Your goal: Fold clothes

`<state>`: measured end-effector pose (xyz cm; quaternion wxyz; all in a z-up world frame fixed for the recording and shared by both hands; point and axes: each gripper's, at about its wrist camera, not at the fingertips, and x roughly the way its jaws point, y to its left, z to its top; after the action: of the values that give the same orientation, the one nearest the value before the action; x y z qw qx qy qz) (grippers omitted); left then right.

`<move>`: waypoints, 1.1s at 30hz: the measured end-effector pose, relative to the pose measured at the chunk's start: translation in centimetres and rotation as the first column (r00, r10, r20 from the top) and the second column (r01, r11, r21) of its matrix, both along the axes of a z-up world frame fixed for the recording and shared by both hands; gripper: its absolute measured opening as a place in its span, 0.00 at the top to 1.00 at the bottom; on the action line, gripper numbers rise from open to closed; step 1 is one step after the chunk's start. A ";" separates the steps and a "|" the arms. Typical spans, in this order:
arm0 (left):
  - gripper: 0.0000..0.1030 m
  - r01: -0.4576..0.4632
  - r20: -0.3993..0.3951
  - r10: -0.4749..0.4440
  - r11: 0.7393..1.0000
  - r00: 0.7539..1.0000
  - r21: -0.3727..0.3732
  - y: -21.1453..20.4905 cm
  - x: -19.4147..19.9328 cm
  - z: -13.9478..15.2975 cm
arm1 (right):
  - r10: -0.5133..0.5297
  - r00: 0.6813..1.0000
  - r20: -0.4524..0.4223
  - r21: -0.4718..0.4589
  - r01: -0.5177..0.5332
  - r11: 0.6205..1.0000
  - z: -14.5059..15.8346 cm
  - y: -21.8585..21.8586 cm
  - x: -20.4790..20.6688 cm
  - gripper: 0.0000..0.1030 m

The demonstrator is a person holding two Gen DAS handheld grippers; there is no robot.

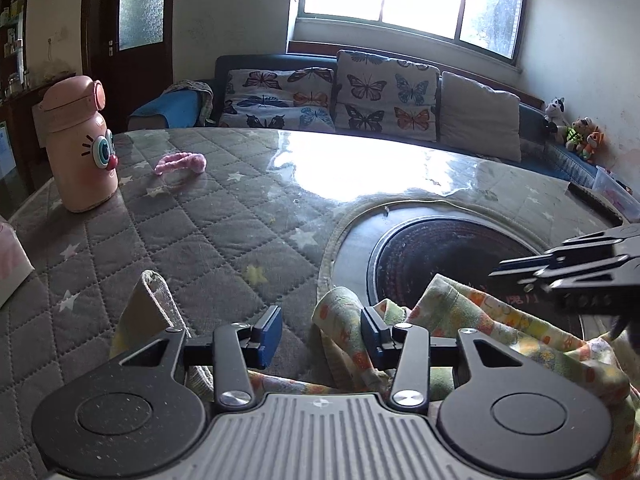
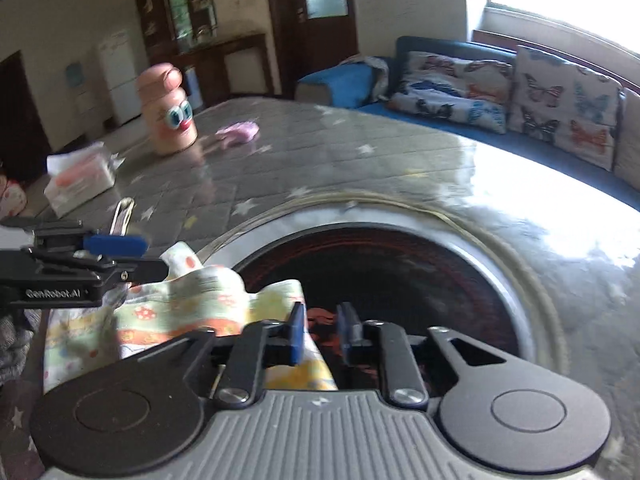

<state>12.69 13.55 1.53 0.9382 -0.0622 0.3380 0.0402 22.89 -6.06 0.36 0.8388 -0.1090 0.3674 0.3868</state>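
A crumpled garment (image 1: 472, 320) with a green, yellow and orange print lies at the near edge of the table, partly over the round black hotplate (image 1: 440, 252). My left gripper (image 1: 320, 334) is open, its jaws wide apart, with a fold of the garment touching its right finger (image 1: 370, 332). My right gripper (image 2: 322, 332) is open above the garment's right edge (image 2: 192, 304), its left finger (image 2: 297, 330) against the cloth. Each gripper shows in the other's view: the right one (image 1: 568, 276) and the left one (image 2: 100, 256).
The table has a grey quilted star cover (image 1: 180, 232) under clear plastic. On it stand a pink cartoon bottle (image 1: 80, 144), a pink fuzzy band (image 1: 182, 162) and a tissue pack (image 2: 80, 180). A grey strap (image 1: 160, 300) lies near the left gripper. A sofa with butterfly cushions (image 1: 340, 96) stands behind.
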 end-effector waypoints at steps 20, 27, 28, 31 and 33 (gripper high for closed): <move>0.54 0.077 0.002 -0.077 0.997 0.997 0.024 -0.9 1.5 0.2 | -0.343 0.925 0.166 -0.013 0.349 0.937 2.2 -6.6 1.3 0.97; 0.54 0.080 -0.022 -0.080 0.996 0.997 0.031 -1.7 2.5 -0.3 | -0.505 0.858 0.091 -0.034 0.510 0.860 0.2 -13.8 3.0 0.98; 0.54 0.081 -0.025 -0.080 0.996 0.996 0.029 -1.8 2.7 -0.3 | -0.512 0.856 0.078 -0.040 0.516 0.856 -0.2 -14.4 3.1 0.98; 0.54 0.073 -0.038 -0.071 0.997 0.997 0.032 -2.0 3.7 -0.3 | -0.518 0.854 0.061 -0.029 0.520 0.854 -0.8 -15.0 3.2 0.98; 0.54 0.059 -0.048 -0.057 0.998 0.997 0.030 -2.0 4.6 -0.4 | -0.522 0.852 0.049 -0.019 0.523 0.852 -0.8 -15.2 3.3 0.97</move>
<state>17.30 11.56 1.11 0.9316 -0.0369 0.3610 0.0196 26.20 -21.24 -0.48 0.9181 -0.0266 0.3712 0.1363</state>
